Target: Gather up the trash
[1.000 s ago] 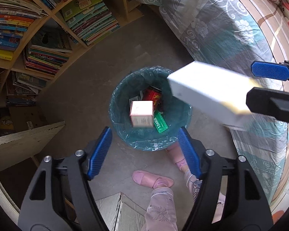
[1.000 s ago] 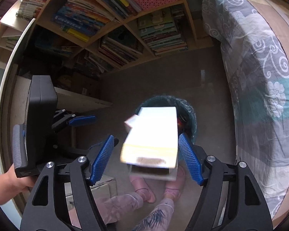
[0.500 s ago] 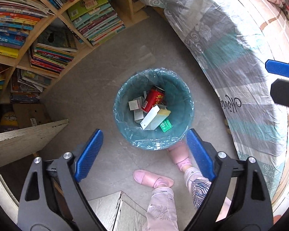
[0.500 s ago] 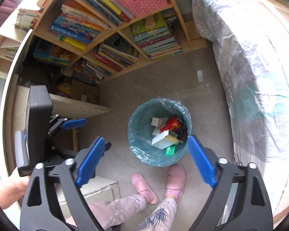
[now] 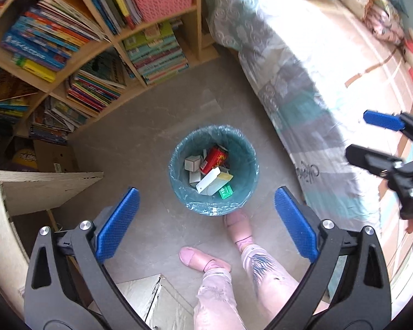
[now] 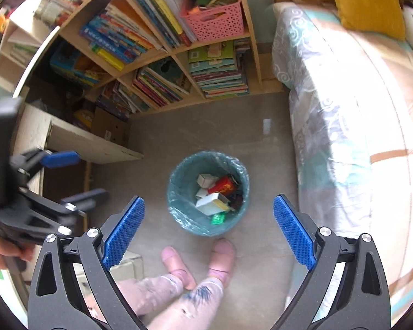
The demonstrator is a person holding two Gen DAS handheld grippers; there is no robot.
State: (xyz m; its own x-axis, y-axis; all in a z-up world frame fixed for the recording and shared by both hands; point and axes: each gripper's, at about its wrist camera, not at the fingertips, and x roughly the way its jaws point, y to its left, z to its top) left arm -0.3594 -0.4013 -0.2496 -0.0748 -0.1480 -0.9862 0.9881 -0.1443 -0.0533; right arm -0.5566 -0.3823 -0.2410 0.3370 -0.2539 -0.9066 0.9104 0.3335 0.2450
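Observation:
A round bin with a teal liner (image 5: 179, 189) (image 6: 179, 206) stands on the grey floor below both grippers. In it lie a large white and yellow box (image 5: 213, 181) (image 6: 210, 203), a red can (image 5: 213, 159) (image 6: 224, 185), small white boxes (image 5: 192, 163) and a green packet (image 5: 225, 192). My left gripper (image 5: 205, 218) is open and empty, high above the bin. My right gripper (image 6: 208, 227) is open and empty, also high above it. The right gripper also shows at the right edge of the left wrist view (image 5: 377, 137).
A wooden bookshelf (image 6: 157, 55) full of books with a pink basket (image 6: 214, 19) stands behind the bin. A bed with a patterned cover (image 5: 316, 68) lies to the right. A low wooden desk (image 6: 77, 143) is on the left. The person's feet in pink slippers (image 5: 203, 258) stand beside the bin.
The white and yellow box left my right gripper and fell into the bin, as did a small white box. Both grippers opened wide and rose higher above the bin.

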